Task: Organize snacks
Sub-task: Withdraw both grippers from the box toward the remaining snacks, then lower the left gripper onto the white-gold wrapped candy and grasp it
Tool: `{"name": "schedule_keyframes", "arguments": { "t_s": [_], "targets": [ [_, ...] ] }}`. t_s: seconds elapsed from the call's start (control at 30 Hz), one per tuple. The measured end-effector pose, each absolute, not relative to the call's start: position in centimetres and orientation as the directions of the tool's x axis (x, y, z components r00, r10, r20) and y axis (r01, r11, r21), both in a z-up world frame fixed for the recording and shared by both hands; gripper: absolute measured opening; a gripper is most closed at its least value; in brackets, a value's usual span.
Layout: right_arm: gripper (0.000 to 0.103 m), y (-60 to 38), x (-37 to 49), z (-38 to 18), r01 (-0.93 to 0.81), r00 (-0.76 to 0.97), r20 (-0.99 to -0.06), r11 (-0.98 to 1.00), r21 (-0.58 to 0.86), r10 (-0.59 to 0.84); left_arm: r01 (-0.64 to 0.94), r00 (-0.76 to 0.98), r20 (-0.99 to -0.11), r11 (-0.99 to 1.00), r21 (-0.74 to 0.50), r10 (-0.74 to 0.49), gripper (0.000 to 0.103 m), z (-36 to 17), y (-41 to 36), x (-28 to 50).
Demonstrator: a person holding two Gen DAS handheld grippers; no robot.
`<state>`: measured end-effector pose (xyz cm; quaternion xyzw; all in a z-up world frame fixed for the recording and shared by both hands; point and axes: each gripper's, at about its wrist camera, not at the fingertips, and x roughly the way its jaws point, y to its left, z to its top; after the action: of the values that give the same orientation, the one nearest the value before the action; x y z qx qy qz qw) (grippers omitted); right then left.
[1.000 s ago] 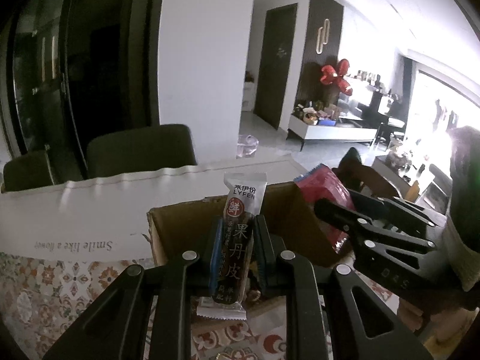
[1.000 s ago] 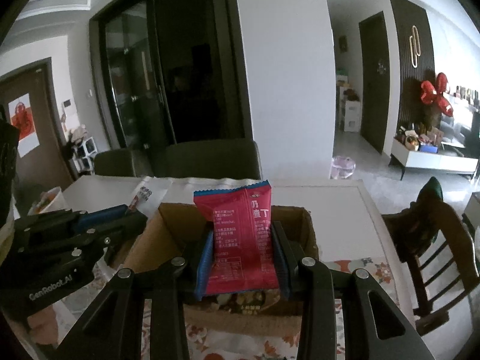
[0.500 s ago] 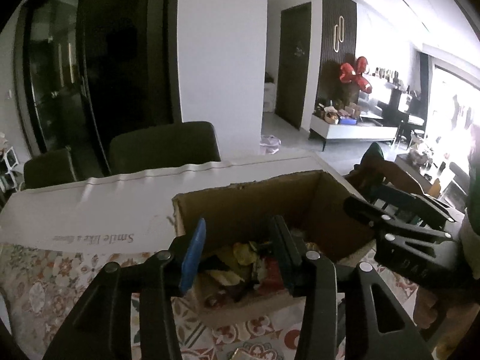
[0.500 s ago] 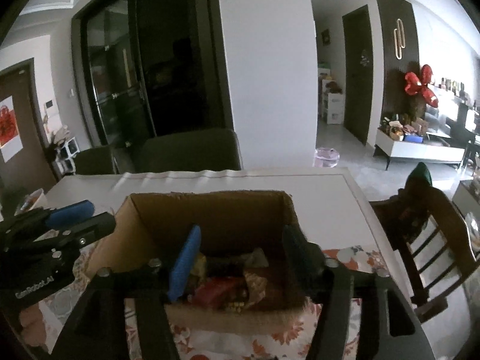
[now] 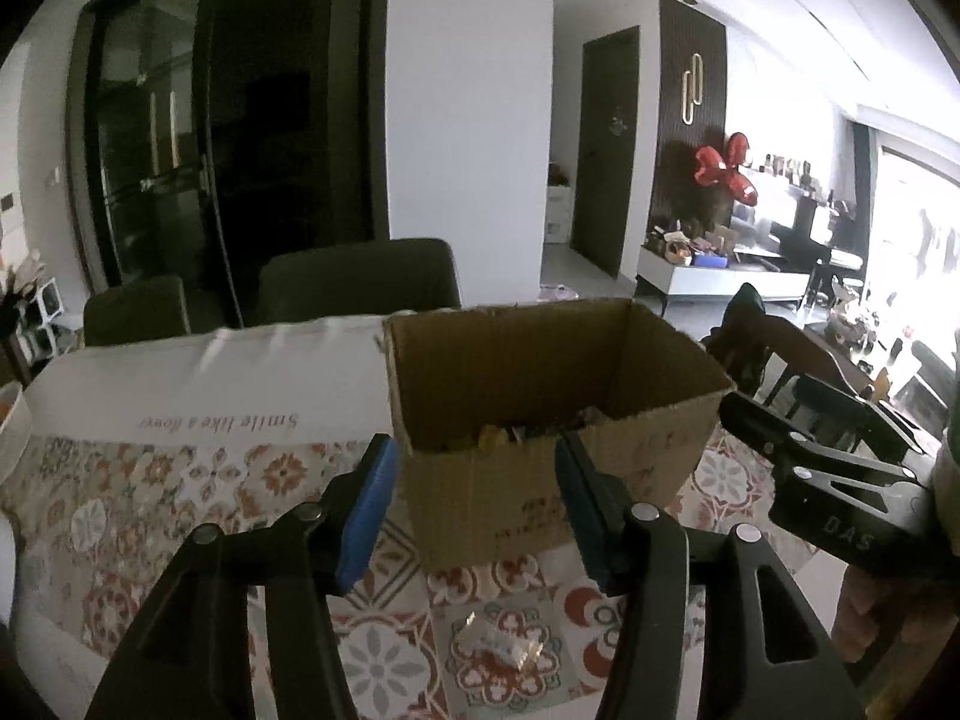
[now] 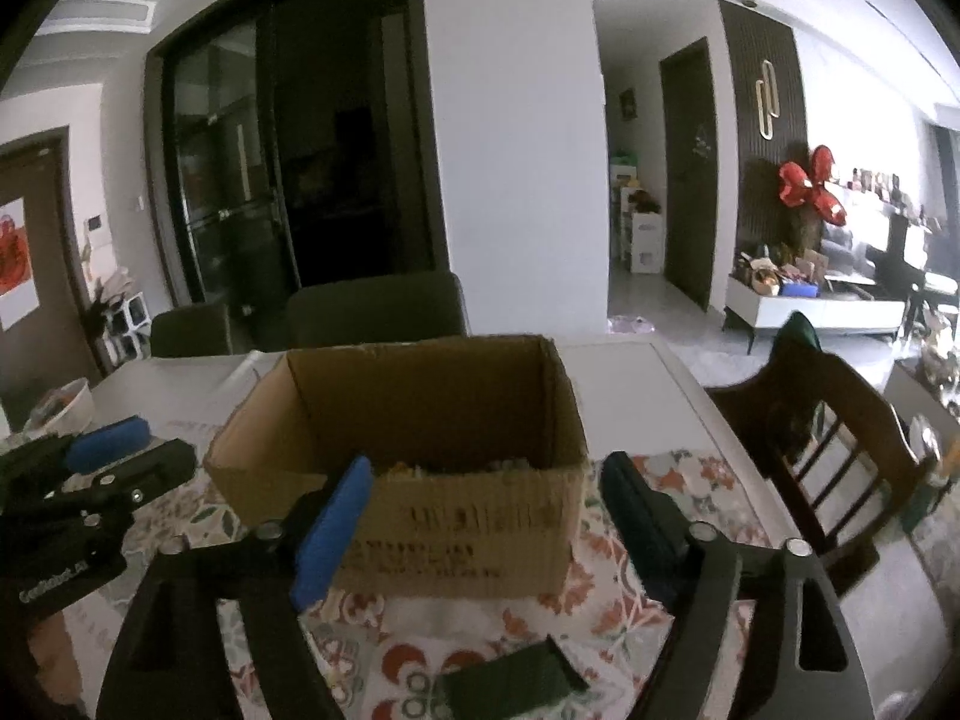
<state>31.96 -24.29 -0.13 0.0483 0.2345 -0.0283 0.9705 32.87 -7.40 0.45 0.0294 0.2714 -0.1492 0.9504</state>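
Readable text, both views.

1. Cloth on the surface: line of script "Smile like a flower", seen upside down in the left wrist view; the last word is soft, reading uncertain.
2. Right tongs, body seen in the left wrist view: raised letters "DAS", inverted; may be part of a longer mark, the rest is out of view.
3. Left tongs, body seen in the right wrist view: white print "GenRobot.AI".
4. Box, front wall: dark printed lines in both views, too blurred to read.
5. Small packet on the cloth: print too small to read.
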Motion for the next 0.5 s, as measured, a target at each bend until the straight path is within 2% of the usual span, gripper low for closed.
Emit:
{"name": "schedule_keyframes", "arguments": {
  "t_s": [0.1,0.3,0.5],
  "targets": [
    [0.083,-24.4,30.9,-1.0,0.100,0.887,-0.459,0.991,0.085,-0.050,0.299,0.794,-0.545,0.954,-0.033,-0.269,0.054,-0.5,-7.5,32.3],
    [0.092,-24.3,29.6,-3.3,0.112,0.865,-0.497,0.991,0.074,-0.061,0.295,0.749,-0.607,0.954,-0.054,-0.266,0.055,-3.7,-7.5,31.5],
    [0.093,-24.4,29.4,-5.6,0.102,0.823,-0.565,0.993,0.051,-0.056,0.284,0.703,-0.665,0.957,-0.065,-0.253,0.056,-6.3,-7.7,31.3]
  ]
}}
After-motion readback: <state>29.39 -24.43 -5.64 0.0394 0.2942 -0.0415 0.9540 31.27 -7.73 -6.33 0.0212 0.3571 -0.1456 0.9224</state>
